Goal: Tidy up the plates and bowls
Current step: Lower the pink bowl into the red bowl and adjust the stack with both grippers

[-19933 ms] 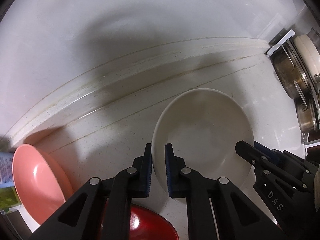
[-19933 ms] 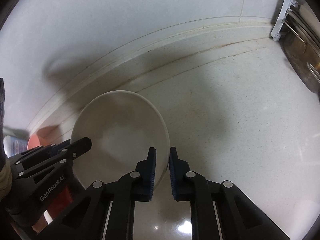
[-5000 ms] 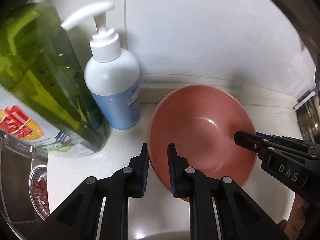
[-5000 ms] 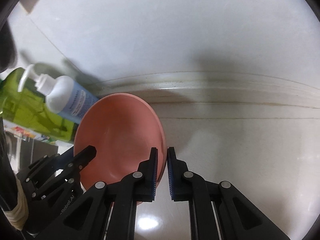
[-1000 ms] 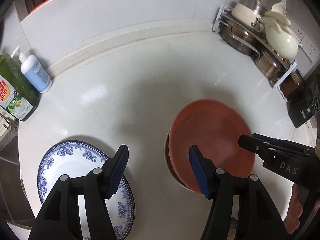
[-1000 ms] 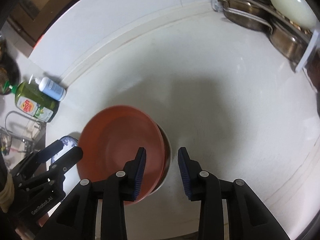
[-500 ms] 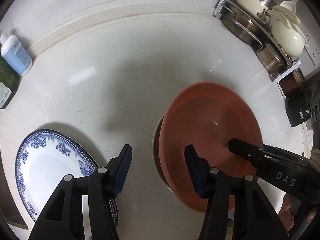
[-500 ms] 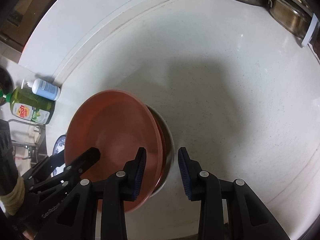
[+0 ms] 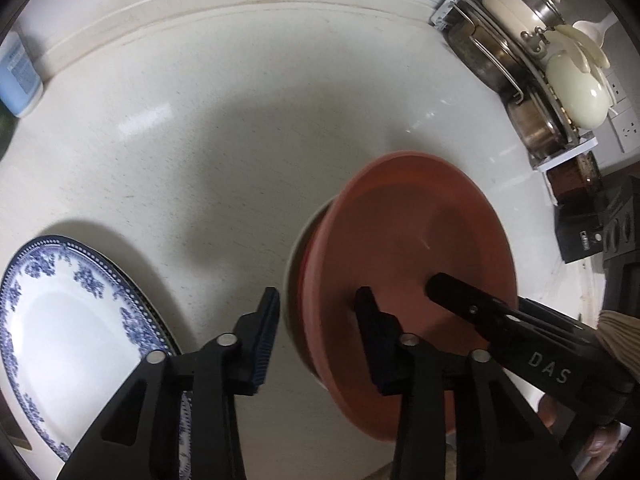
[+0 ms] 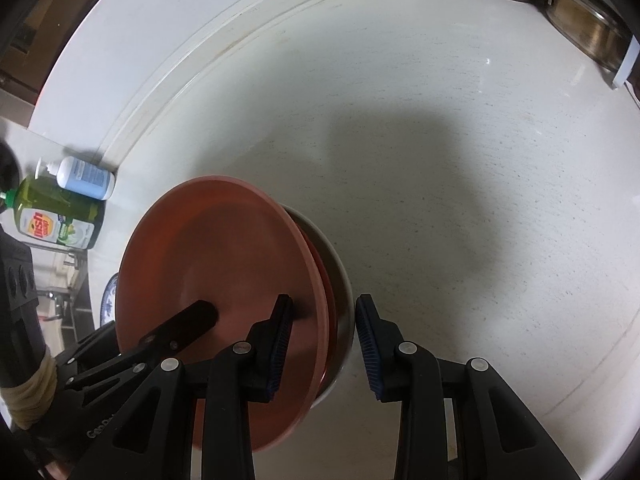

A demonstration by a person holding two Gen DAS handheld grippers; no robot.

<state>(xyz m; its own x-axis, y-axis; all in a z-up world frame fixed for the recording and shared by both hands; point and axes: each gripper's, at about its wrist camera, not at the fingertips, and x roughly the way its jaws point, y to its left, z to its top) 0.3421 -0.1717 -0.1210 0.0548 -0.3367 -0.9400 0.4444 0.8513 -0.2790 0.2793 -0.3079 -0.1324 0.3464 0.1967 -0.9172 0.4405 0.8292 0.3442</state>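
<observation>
A pink bowl (image 9: 408, 236) sits nested on top of a red bowl and a white bowl (image 9: 292, 264) on the counter; the stack also shows in the right wrist view (image 10: 216, 256). My left gripper (image 9: 318, 312) is open, its jaws straddling the stack's left rim. My right gripper (image 10: 322, 320) is open, its jaws straddling the right rim. A blue-patterned white plate (image 9: 68, 320) lies at the left, on top of another plate.
A pot rack (image 9: 532, 92) with steel pots and a cream lid stands at the back right. A blue soap pump bottle (image 10: 82, 178) and a green dish-soap bottle (image 10: 56, 216) stand at the back left by the sink. The white counter (image 9: 240, 128) stretches behind the stack.
Both grippers have moved closer to the bowl stack. The right gripper's jaws have opened wider. The pink bowl stays on the stack.
</observation>
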